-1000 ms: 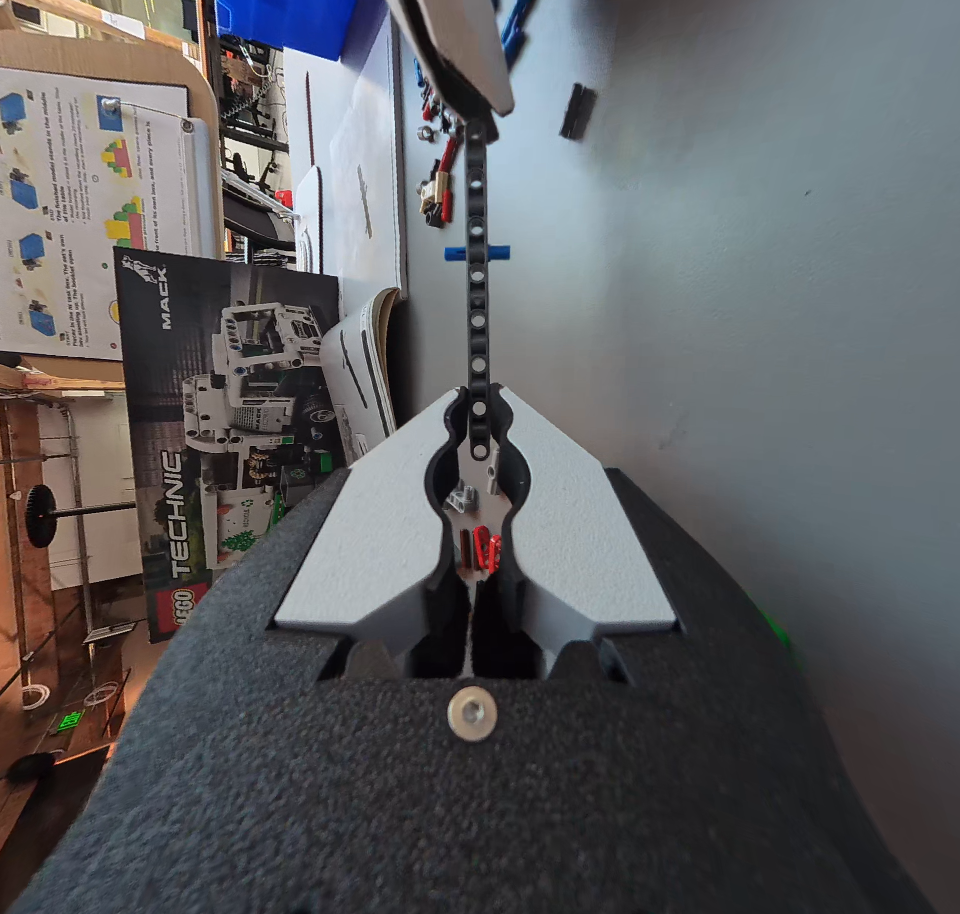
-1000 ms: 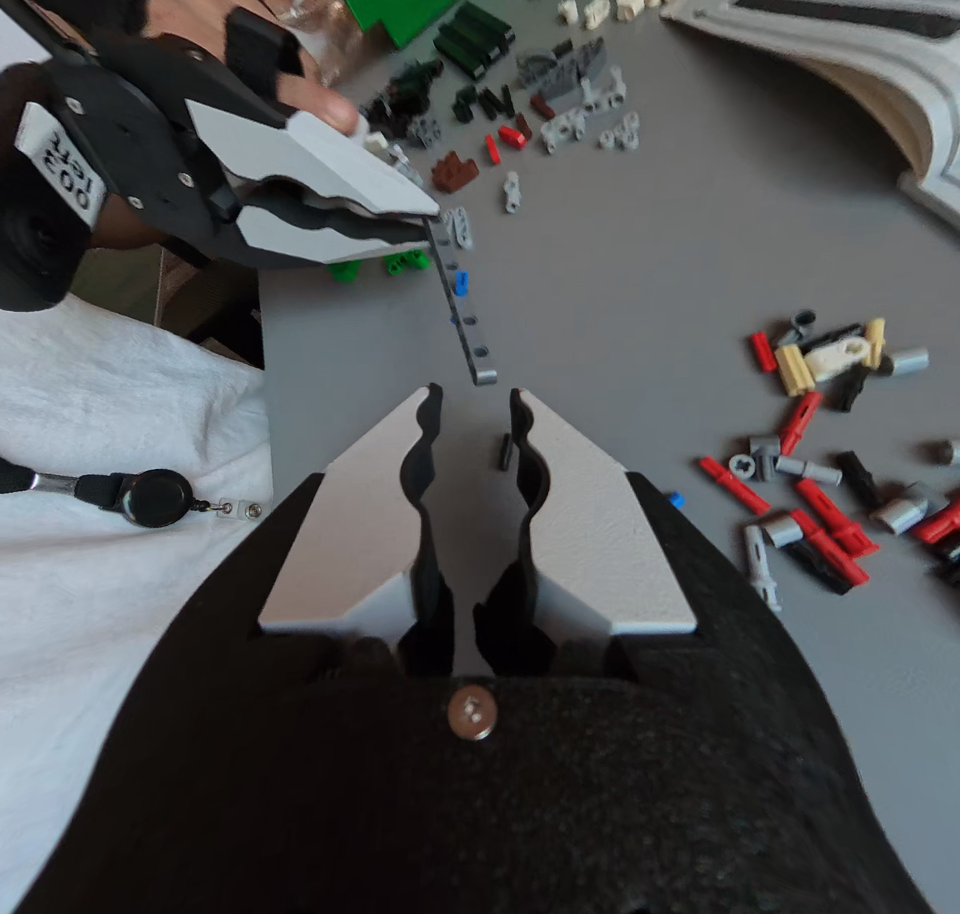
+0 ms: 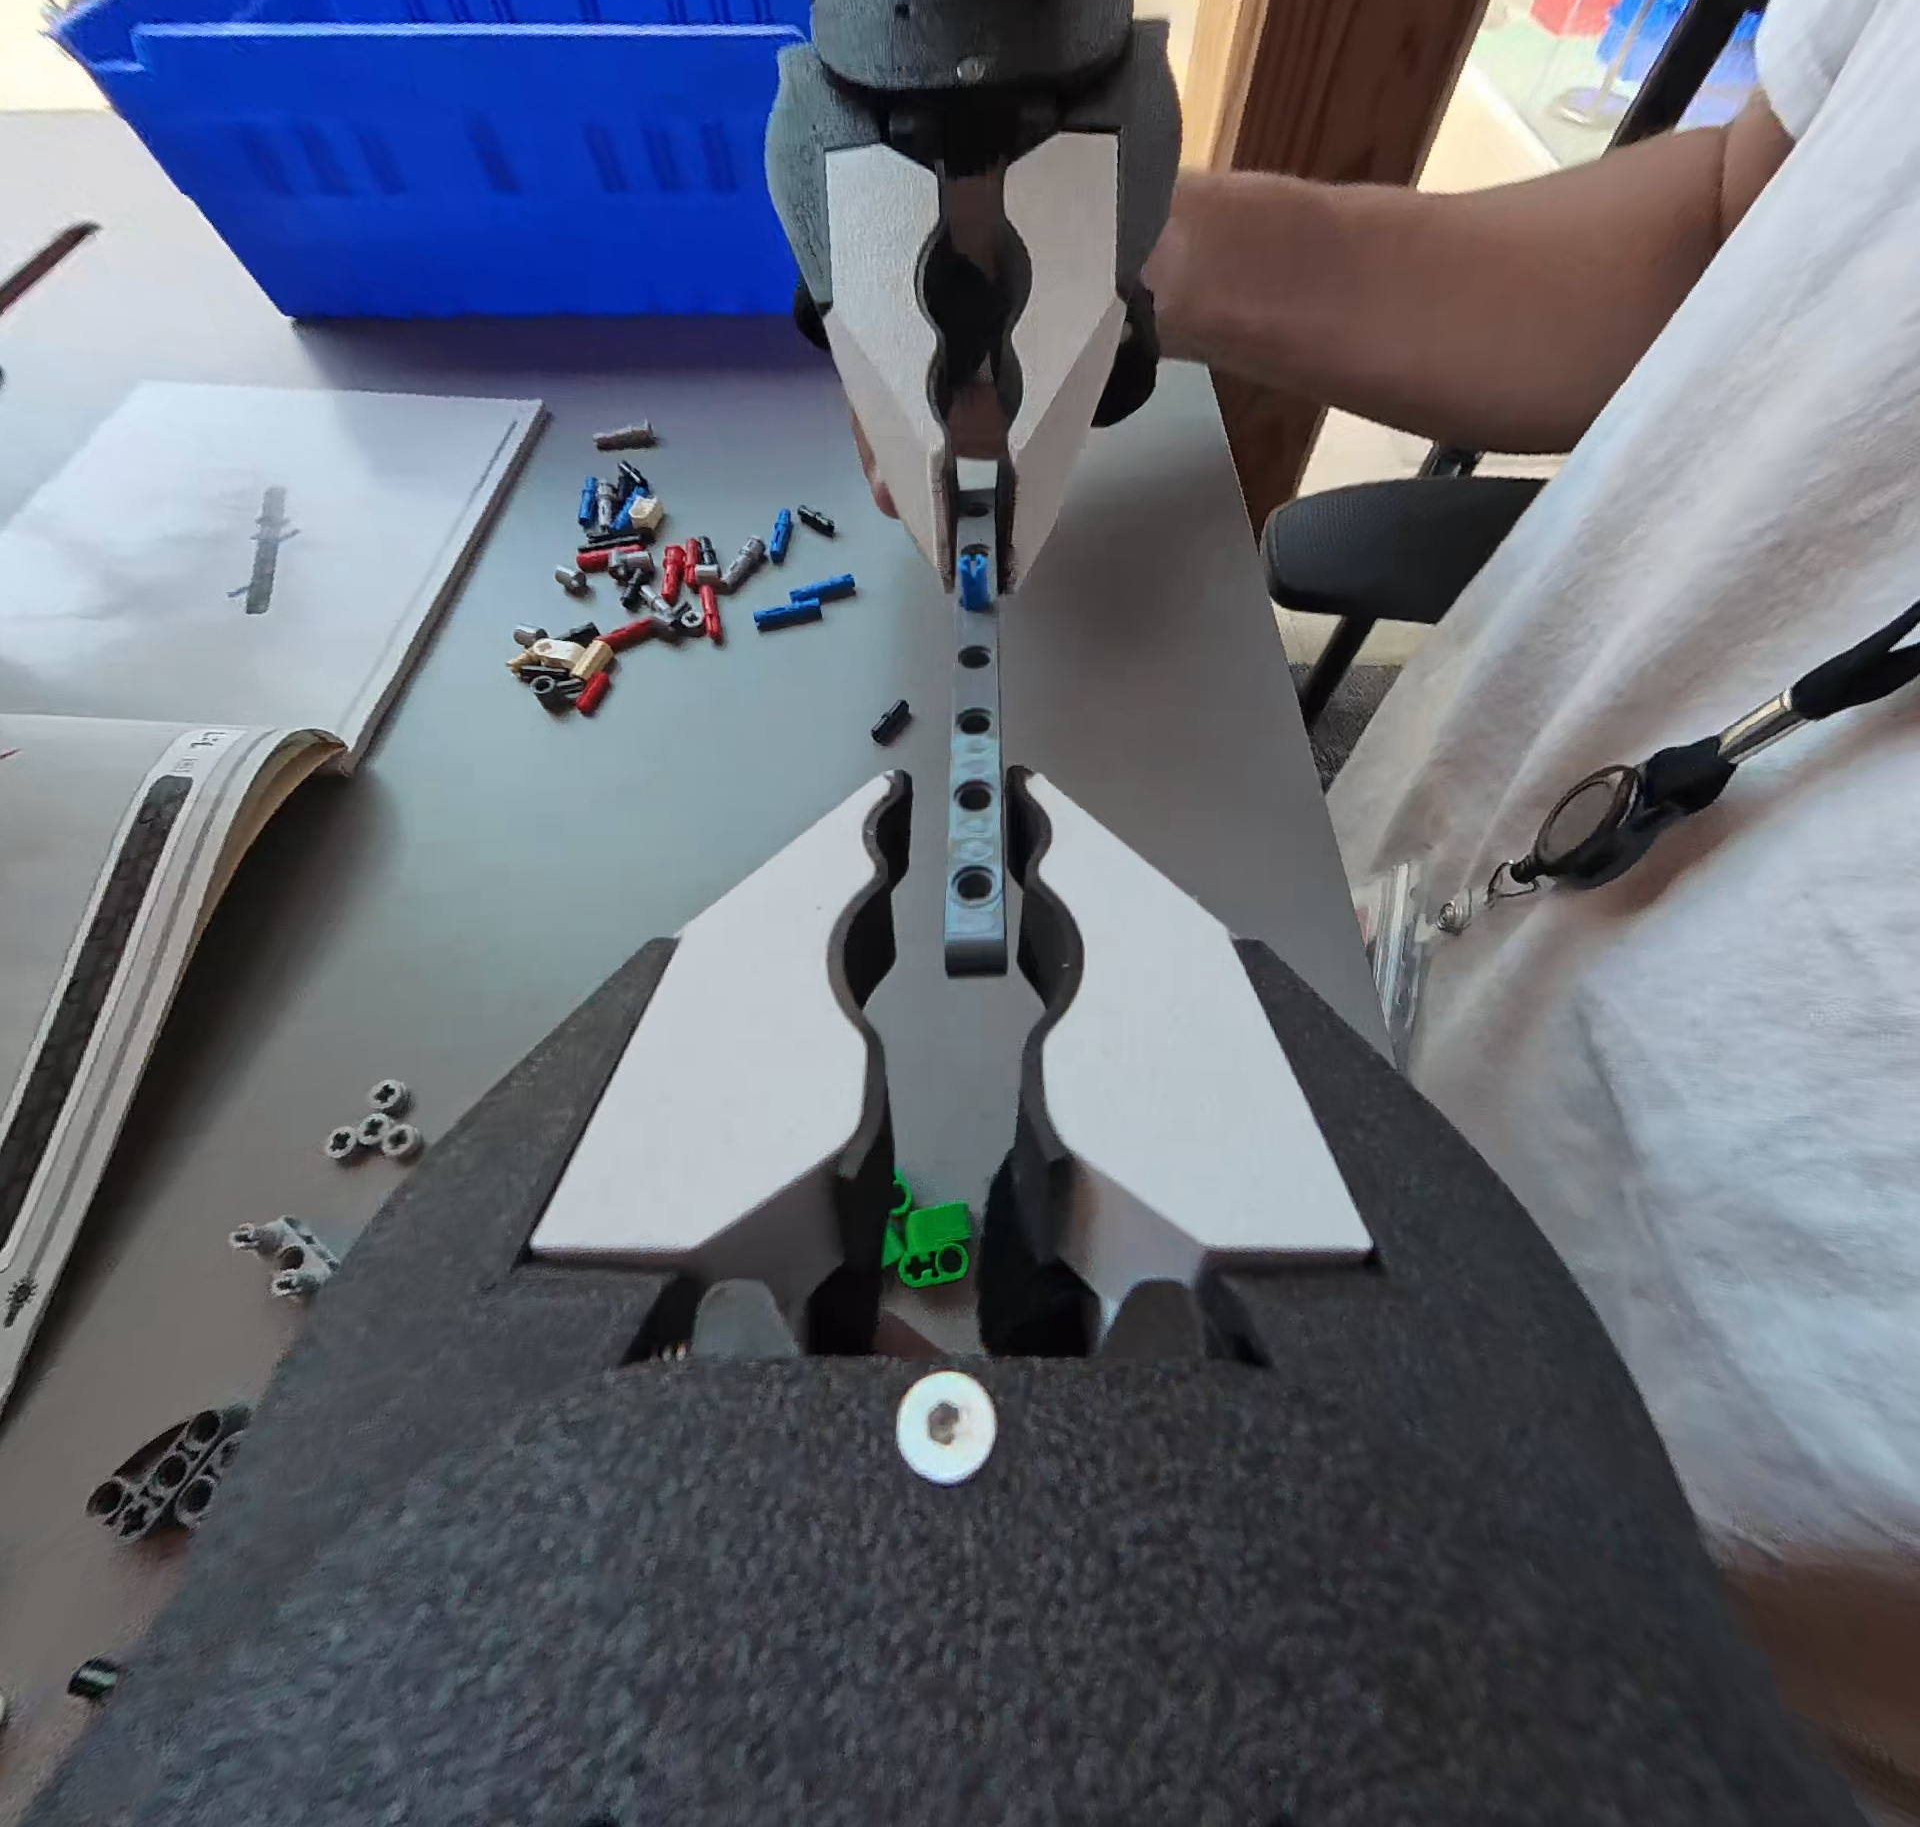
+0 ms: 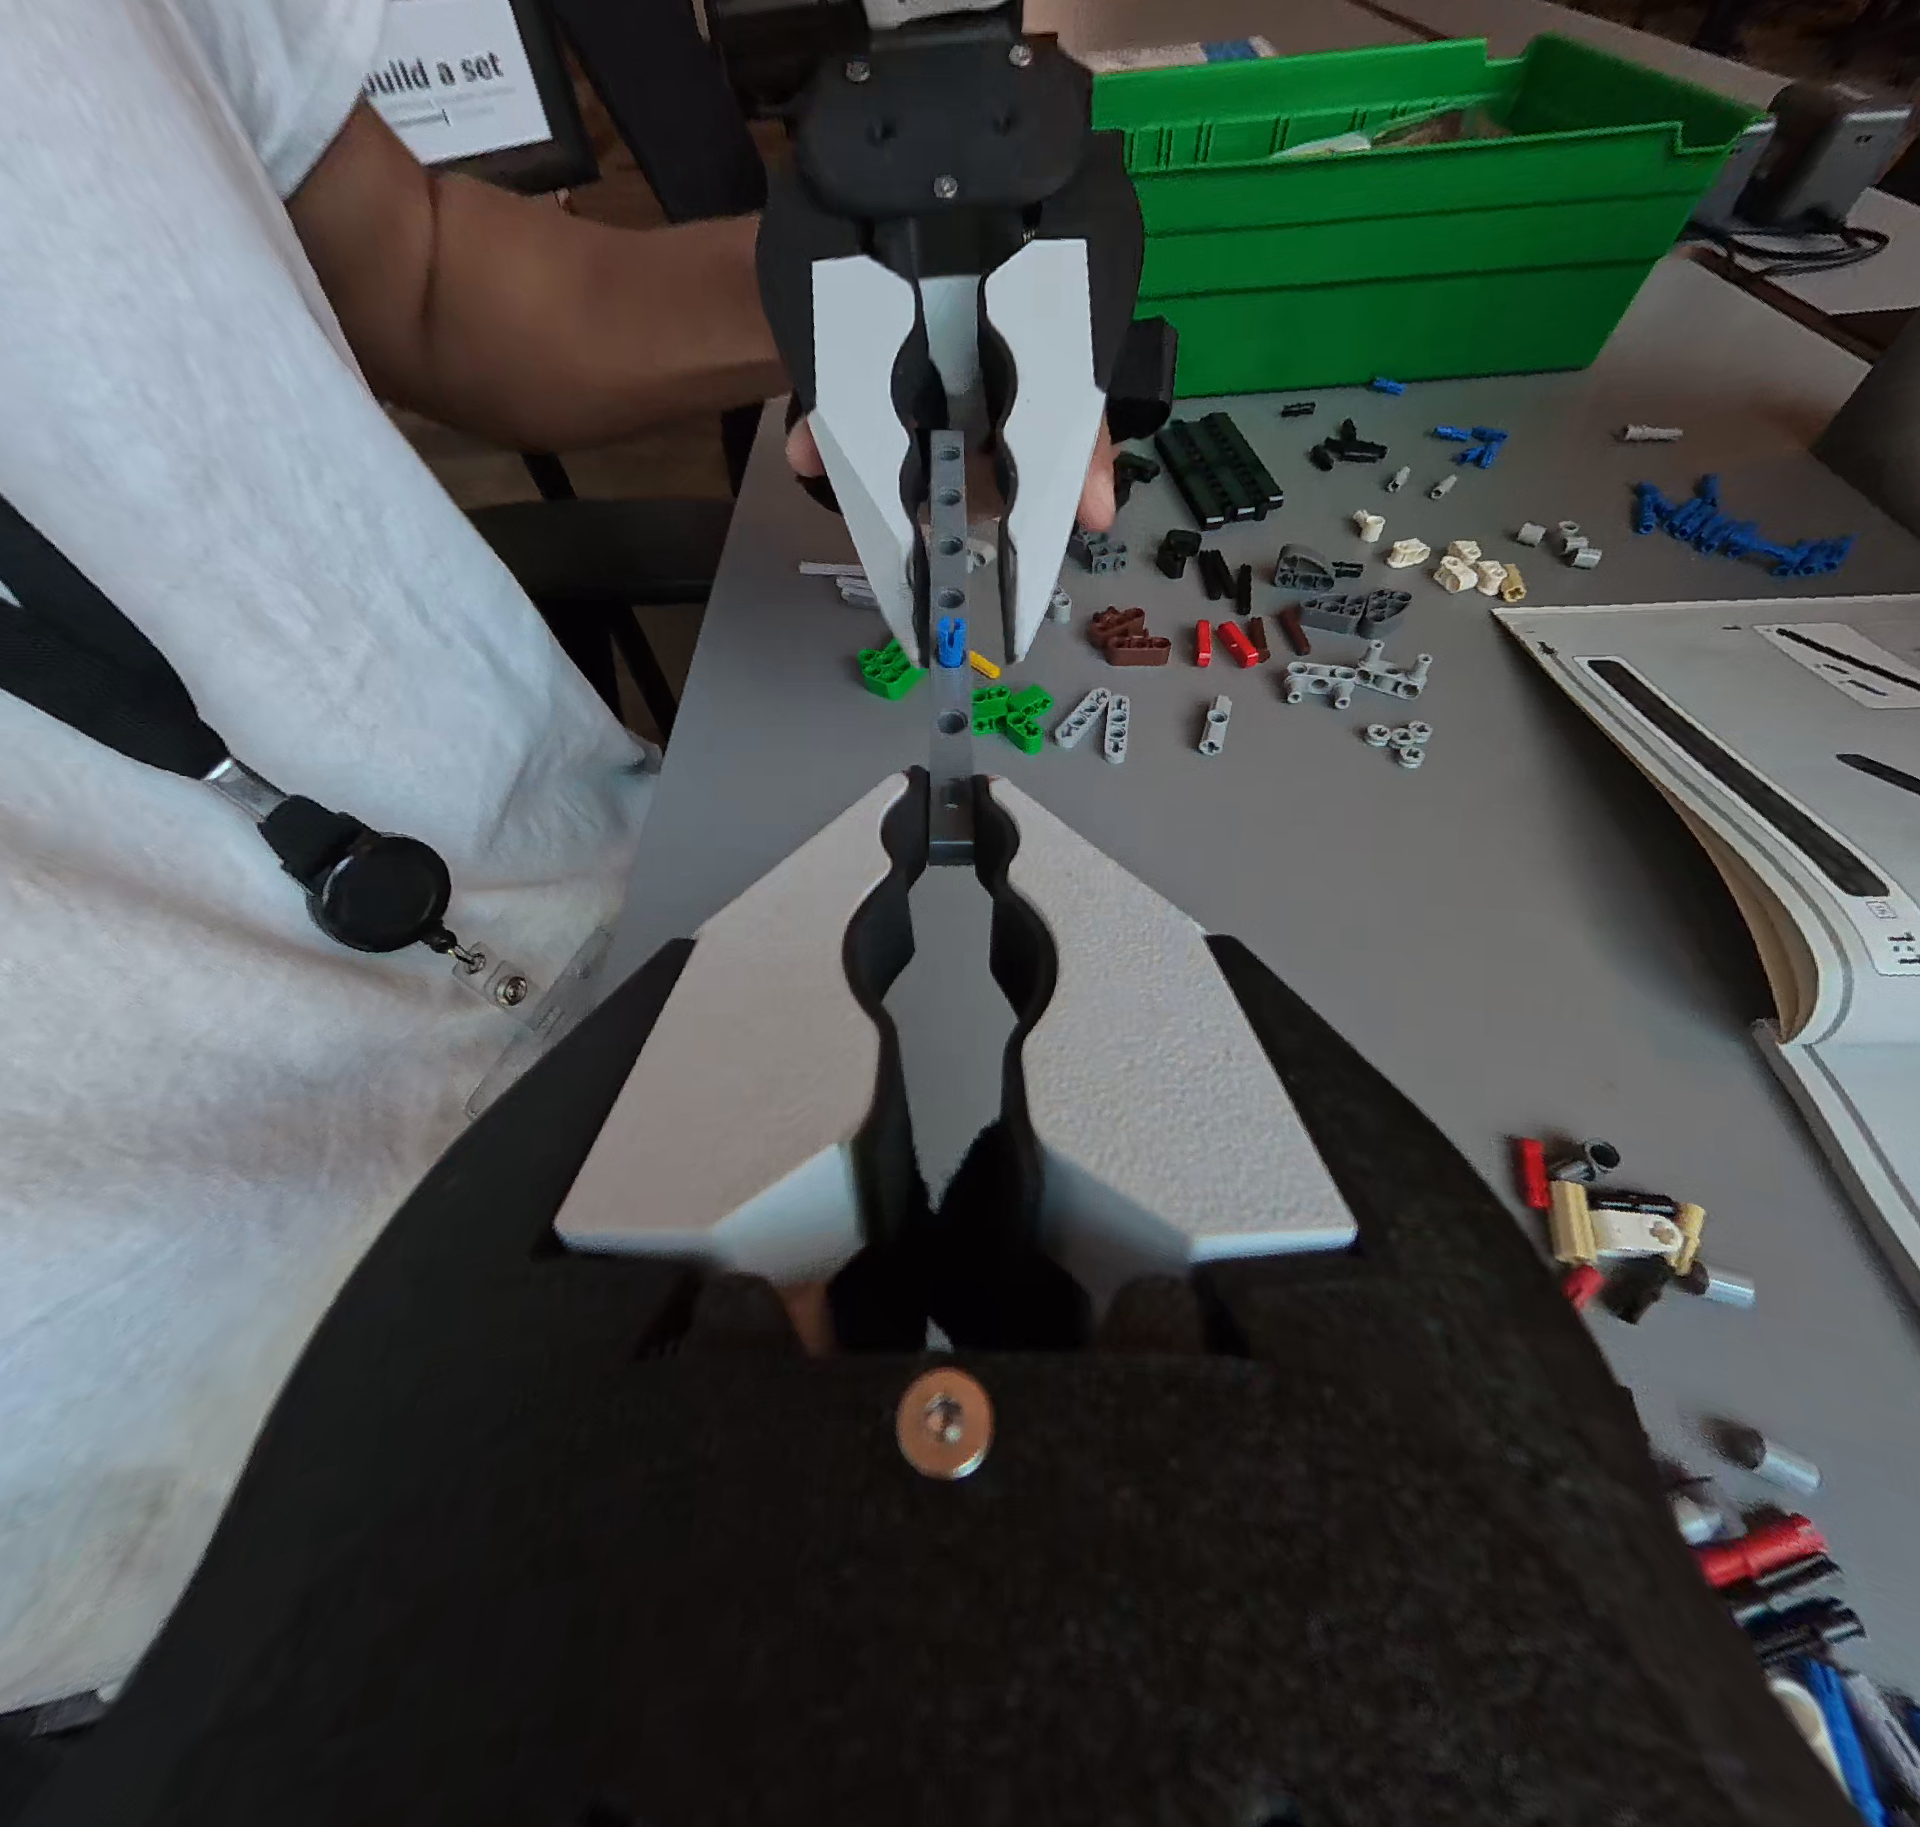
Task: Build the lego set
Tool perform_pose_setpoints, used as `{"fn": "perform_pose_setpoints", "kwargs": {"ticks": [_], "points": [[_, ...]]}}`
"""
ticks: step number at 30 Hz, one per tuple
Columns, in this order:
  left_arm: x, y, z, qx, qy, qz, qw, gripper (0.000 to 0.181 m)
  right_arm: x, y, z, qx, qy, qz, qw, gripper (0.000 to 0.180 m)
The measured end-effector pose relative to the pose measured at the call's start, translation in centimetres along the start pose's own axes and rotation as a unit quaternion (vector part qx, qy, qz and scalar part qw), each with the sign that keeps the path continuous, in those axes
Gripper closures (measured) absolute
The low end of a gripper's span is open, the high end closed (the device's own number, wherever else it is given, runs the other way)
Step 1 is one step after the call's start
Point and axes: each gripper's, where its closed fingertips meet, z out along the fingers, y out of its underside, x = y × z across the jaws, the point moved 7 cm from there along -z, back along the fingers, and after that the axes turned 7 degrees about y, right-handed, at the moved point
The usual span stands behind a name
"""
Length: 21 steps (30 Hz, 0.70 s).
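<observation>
Long dark grey plastic beam with a row of round holes (image 3: 975, 821): held in the air above the table, spanning between the two grippers, which face each other tip to tip.
Short blue plastic pin (image 3: 972, 580): seated in one hole of the beam, near the end toward the right gripper.
Left gripper (image 3: 958, 790): matte white wedge fingers with wavy black inner edges on a coarse black textured body; fingers parted, a gap showing on each side of the beam end that lies between them.
Right gripper (image 4: 949, 790): same build; fingertips closed on the other end of the beam.
Smooth grey tabletop (image 4: 1351, 946): bears all the loose parts.
Scattered small plastic pieces, red, black, grey, tan and blue (image 3: 665, 582): a loose cluster of pins and connectors beside the booklet.
Bright green plastic connectors (image 4: 1008, 712): lying on the table under the beam.
Open paper instruction booklet (image 3: 239, 572): pages curved upward at the spine.
Ribbed blue plastic bin (image 3: 468, 115): at the table's far side in the left wrist view.
Ribbed green plastic bin (image 4: 1403, 219): behind the sorted pieces in the right wrist view.
</observation>
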Motion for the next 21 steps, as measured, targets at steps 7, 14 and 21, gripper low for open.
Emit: {"fn": "perform_pose_setpoints", "kwargs": {"ticks": [7,14,21], "points": [[1.5,-0.7,1.0,0.111,-0.017,-0.023,0.993,0.148,-0.3,-0.4,0.4,0.028,-0.024,0.008,0.999,0.173],[2.5,-0.6,1.2,0.134,-0.041,-0.030,0.990,0.174,-1.0,-0.6,1.4,0.014,-0.044,0.006,0.999,0.173],[2.4,0.8,-0.4,0.132,-0.120,-0.056,0.982,0.174,1.2,2.0,-1.5,-0.061,0.058,0.049,0.995,0.157]]}}
